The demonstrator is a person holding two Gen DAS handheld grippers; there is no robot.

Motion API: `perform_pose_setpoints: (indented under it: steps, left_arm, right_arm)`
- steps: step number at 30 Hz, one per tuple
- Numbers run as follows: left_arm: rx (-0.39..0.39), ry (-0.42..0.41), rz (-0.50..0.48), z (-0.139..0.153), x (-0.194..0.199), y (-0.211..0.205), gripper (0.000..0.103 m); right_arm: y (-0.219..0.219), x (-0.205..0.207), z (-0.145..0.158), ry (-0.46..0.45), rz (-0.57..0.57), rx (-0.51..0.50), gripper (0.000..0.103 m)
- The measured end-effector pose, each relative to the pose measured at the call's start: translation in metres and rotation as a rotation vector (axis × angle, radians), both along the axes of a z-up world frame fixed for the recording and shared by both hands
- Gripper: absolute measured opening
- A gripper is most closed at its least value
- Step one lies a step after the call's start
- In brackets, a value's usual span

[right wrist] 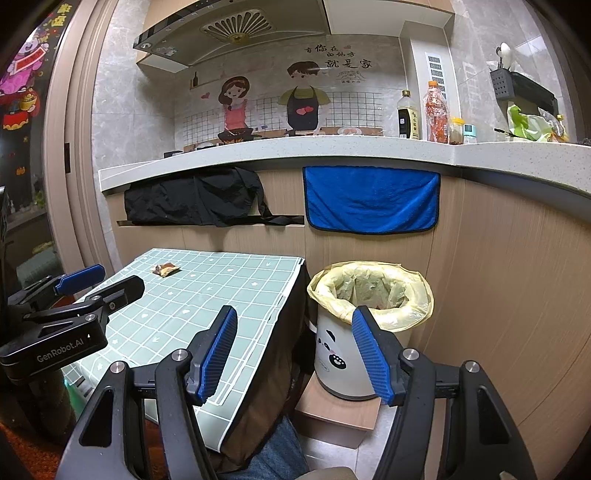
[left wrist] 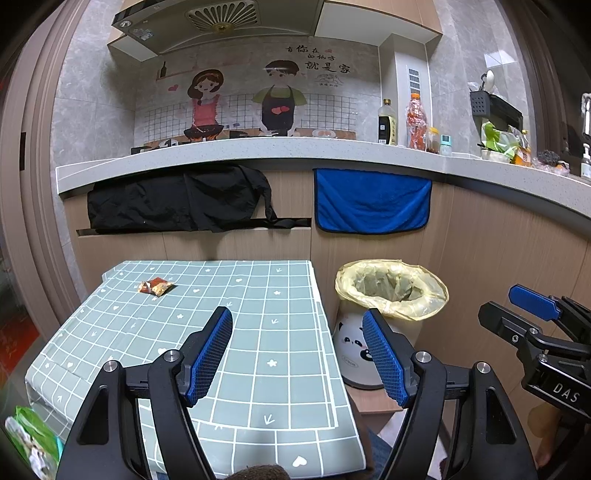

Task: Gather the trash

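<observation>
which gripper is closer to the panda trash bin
Right. The right gripper hangs open just in front of the panda trash bin; the left gripper is open over the table, beside the bin.

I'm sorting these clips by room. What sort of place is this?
Most likely a home kitchen: a range hood hangs above a speckled stone countertop, with a dark sauce bottle standing on it and a blue towel hung below.
</observation>
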State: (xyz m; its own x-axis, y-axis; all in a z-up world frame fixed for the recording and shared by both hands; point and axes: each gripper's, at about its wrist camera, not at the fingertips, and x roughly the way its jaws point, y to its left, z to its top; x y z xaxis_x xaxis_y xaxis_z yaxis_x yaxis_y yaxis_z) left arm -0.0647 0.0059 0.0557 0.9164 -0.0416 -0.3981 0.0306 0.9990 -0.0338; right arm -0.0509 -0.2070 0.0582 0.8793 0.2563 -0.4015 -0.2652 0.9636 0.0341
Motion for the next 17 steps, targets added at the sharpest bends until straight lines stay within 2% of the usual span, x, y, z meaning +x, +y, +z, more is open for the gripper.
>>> perform_pose_setpoints:
  steps: [17]
  left_arm:
    - [0.011,0.007,-0.013,-0.01,0.003,0.016,0.073]
  right_arm:
    - [-0.002,0.003,-0.003,0.019,-0.013,0.003,0.062]
